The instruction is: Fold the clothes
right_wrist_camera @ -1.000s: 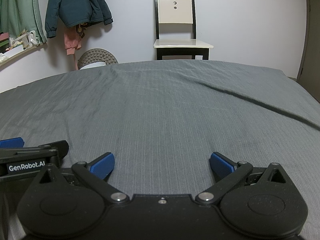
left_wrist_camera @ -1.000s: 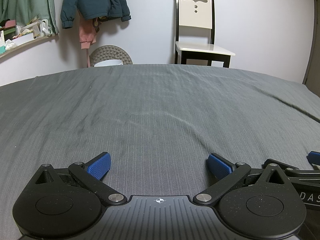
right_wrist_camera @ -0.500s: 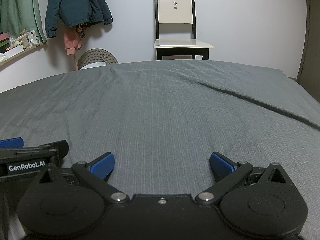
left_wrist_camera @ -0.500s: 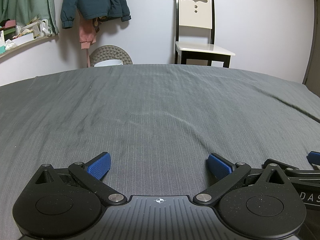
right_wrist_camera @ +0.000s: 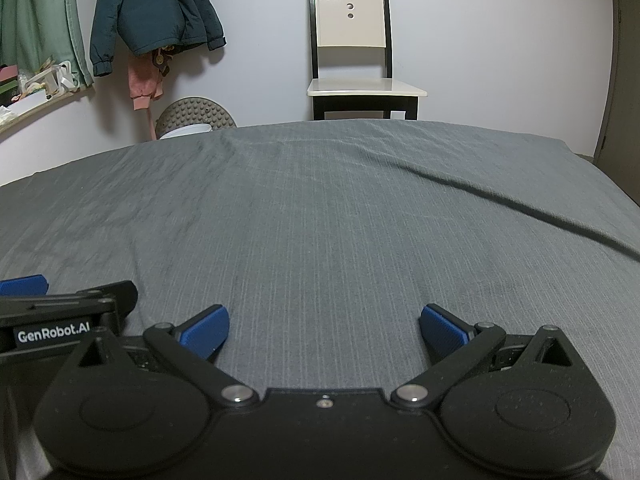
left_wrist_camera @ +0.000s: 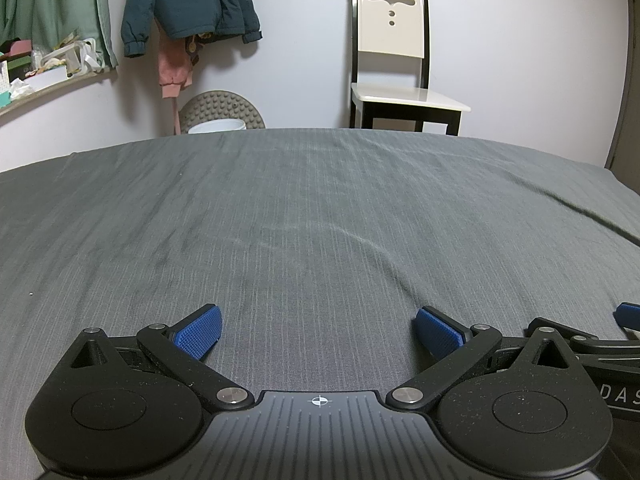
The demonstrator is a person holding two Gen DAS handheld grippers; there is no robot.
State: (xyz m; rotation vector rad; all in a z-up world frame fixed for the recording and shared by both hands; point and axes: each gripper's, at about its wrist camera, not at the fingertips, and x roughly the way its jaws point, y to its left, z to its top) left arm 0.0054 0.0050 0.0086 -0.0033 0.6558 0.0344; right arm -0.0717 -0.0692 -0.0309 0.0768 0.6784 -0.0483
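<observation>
Left tool [left_wrist_camera: 318,332]: jaws spread wide, nothing between the blue pads [left_wrist_camera: 198,331], low over the grey bedsheet [left_wrist_camera: 320,208]. Right tool [right_wrist_camera: 324,330]: likewise wide apart and empty. The two sit side by side; the right tool's edge shows at the lower right of the left view, the left tool's at the lower left of the right view. No garment lies on the sheet in either view. Only clothes visible: a teal jacket [left_wrist_camera: 188,0] and pink garment [left_wrist_camera: 174,68] hanging on the wall, upper left. White chair [right_wrist_camera: 352,48] upper centre.
</observation>
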